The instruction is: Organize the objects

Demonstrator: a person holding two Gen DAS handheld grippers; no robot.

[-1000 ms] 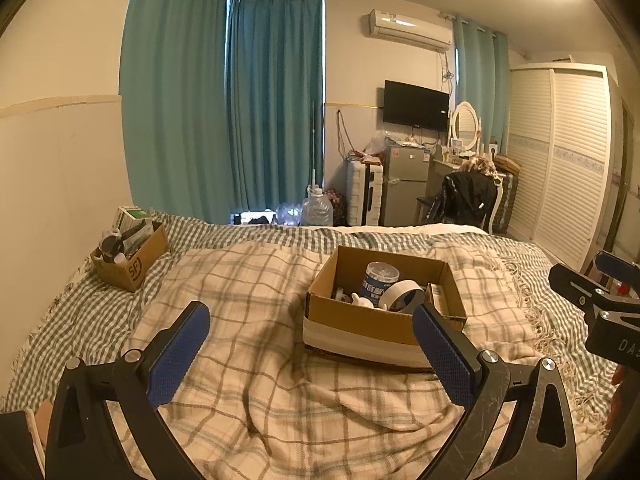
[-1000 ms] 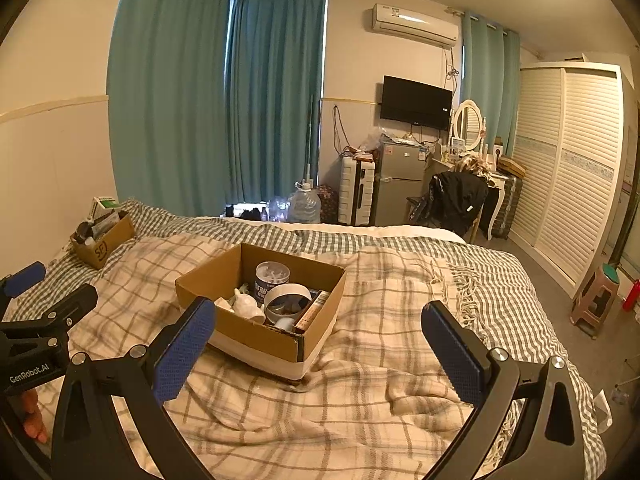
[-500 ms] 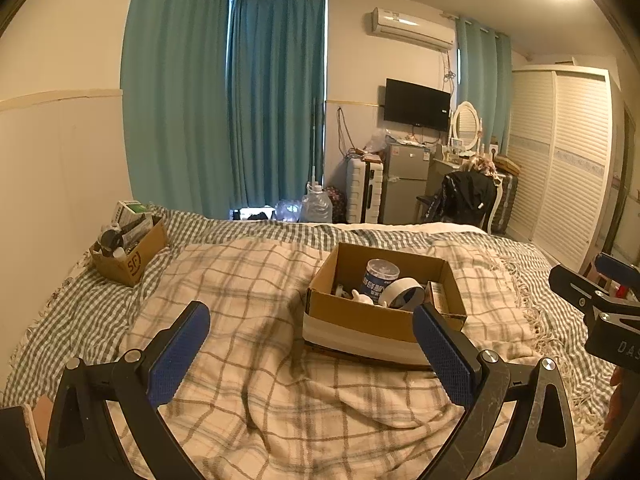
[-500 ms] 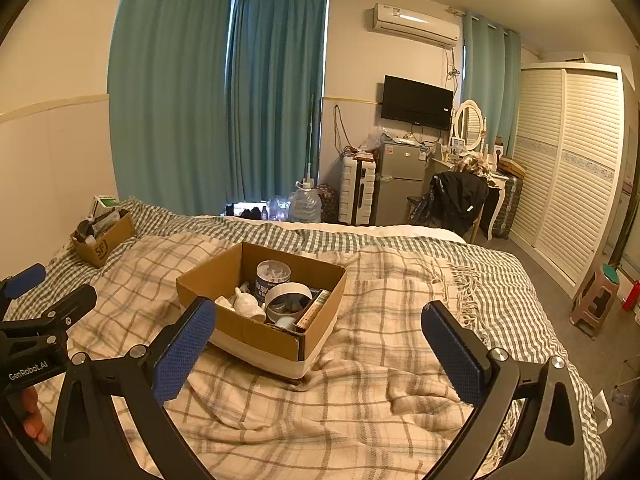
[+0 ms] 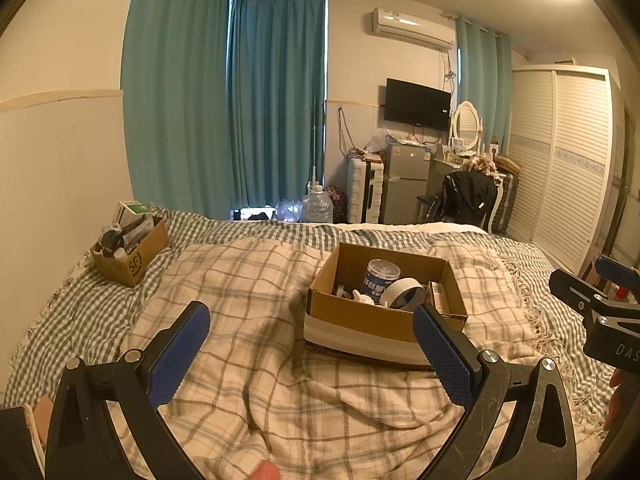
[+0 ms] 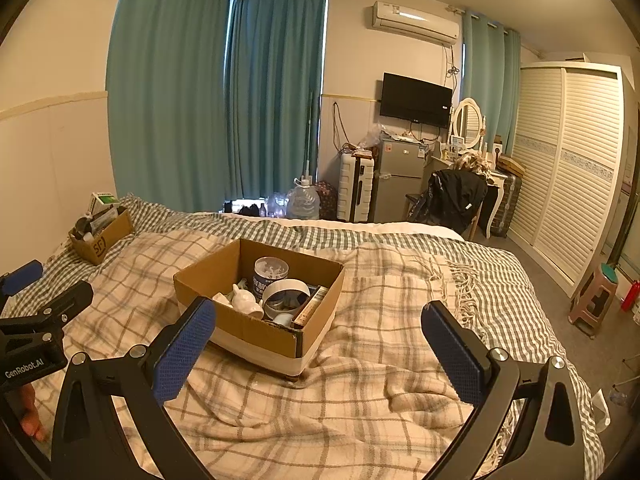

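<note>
An open cardboard box [image 5: 360, 322] [image 6: 240, 322] sits mid-bed on a plaid blanket. Inside it are a blue-labelled tub [image 5: 382, 280] [image 6: 270, 274], a roll of tape [image 5: 402, 292] [image 6: 286, 294], a white ceramic piece [image 6: 244, 300] and a small brown carton [image 6: 310, 308]. My left gripper [image 5: 310, 346] is open and empty, above the blanket just short of the box. My right gripper [image 6: 318, 344] is open and empty, also short of the box. Each gripper shows at the edge of the other's view.
A second, smaller cardboard box [image 5: 132, 252] [image 6: 102, 238] filled with items sits at the bed's far left by the wall. Beyond the bed are teal curtains, a water jug [image 6: 304, 200], a suitcase, a fridge, a chair and a wardrobe [image 6: 568, 172]. A stool [image 6: 594, 298] stands at right.
Both views have shifted only slightly; the left wrist view has tilted a little, so the box sits marginally lower. Both grippers stay open and empty.
</note>
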